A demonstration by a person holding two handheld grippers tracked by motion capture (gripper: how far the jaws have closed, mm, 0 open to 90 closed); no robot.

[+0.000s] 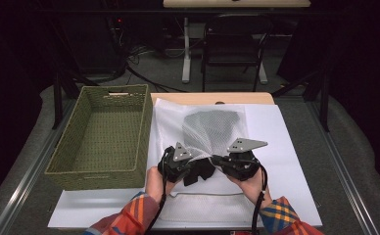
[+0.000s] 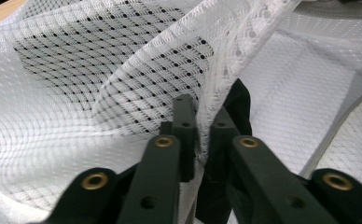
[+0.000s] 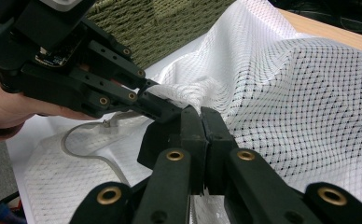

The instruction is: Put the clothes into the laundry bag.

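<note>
- Lying across the white sheet [image 1: 286, 147] on the tabletop [image 1: 212, 97], the mesh laundry bag [image 1: 212, 129] is sitting beside the woven basket [image 1: 100, 134], seemingly waiting to be filled.
- Showing darkly through the netting, a black garment [image 1: 200, 171] is resting at the bag's near mouth.
- Pinching the mesh edge, the left tool [image 2: 198, 122] is gripping it tight, jaws clamped.
- Mirroring it just beside, the right tool [image 3: 201, 122] is clamping the same edge, probably to spread the opening.

Basket [image 1: 102, 134] sits left of the mesh bag [image 1: 212, 129] (both on the table [image 1: 256, 98]).

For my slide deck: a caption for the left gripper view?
Left gripper shut on a raised fold of the white mesh laundry bag.
</note>
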